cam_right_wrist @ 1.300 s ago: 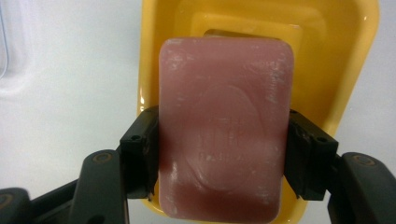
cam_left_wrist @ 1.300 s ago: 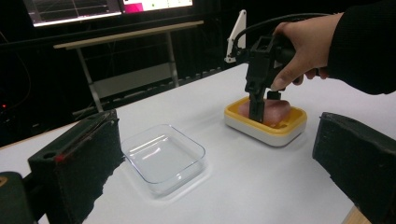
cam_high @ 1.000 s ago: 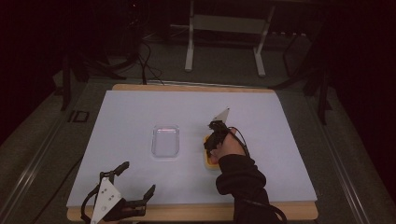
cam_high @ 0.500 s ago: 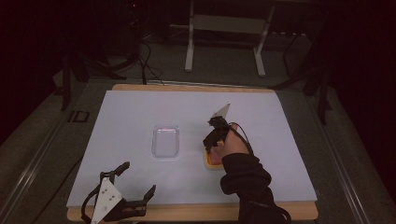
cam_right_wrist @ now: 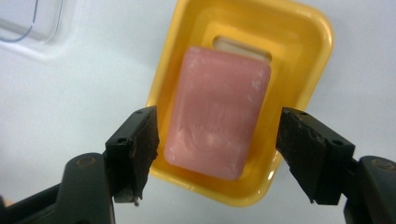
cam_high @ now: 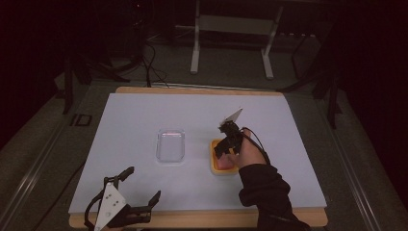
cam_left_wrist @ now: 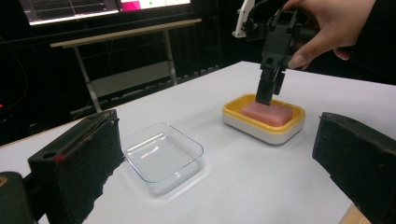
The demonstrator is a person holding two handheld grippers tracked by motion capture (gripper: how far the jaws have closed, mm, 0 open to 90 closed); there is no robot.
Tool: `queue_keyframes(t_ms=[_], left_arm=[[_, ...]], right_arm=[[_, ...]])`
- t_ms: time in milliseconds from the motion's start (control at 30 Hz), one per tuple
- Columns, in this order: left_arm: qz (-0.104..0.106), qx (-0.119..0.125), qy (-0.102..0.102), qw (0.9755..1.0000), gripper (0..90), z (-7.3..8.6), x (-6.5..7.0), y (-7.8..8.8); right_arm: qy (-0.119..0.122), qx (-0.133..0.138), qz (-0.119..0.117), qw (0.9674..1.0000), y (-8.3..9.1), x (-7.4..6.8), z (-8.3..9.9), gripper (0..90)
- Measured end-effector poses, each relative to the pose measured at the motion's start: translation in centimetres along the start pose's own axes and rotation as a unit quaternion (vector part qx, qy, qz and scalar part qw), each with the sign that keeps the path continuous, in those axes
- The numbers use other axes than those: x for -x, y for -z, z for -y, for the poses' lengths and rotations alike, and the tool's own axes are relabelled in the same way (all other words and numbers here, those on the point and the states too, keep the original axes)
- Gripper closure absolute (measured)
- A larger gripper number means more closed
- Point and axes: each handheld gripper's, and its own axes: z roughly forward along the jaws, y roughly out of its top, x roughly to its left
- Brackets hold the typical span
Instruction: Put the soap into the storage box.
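A pale, plain sheet covers the tabletop (cam_high: 144, 125), with a strip of wooden edge showing at its far and near sides. The room around it is dark: a metal-legged stand (cam_high: 231, 43) sits beyond the far edge, cables trail over the grey floor at the back left, and the left gripper view catches lit screens (cam_left_wrist: 93, 7) high on the far wall.

Near the middle of the sheet lies an empty clear dish (cam_high: 171, 145). Just to its right, apart from it, stands a yellow soap dish (cam_high: 214, 159) holding a pink bar of soap (cam_right_wrist: 219, 112), which lies flat in the dish's hollow.

The right hand (cam_high: 250, 151) holds the right gripper (cam_right_wrist: 217, 140) pointed down over the soap dish. Its jaws stand apart, one on each side of the near end of the soap, not pressing it; the left gripper view shows one jaw tip low at the bar's edge.

The left gripper (cam_high: 139, 190) rests at the near left corner of the tabletop, well apart from both dishes, its jaws spread wide.
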Motion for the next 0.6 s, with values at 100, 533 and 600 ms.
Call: queue_keyframes(t_ms=[100,533,600], left_arm=[[0.0,0.0,0.001,1.0,2.0,0.0,0.0,-0.1],[0.0,-0.004,0.0,1.0,2.0,0.1,0.0,-0.2],[-0.001,-0.004,0.001,1.0,2.0,0.1,0.0,-0.2]], right_arm=[[0.012,0.015,-0.001,0.9998,0.2,0.4,0.2,28.2],[0.07,0.106,-0.034,0.9913,2.5,2.1,2.4,17.7],[0.071,0.112,-0.032,0.9906,2.6,2.5,2.8,17.8]])
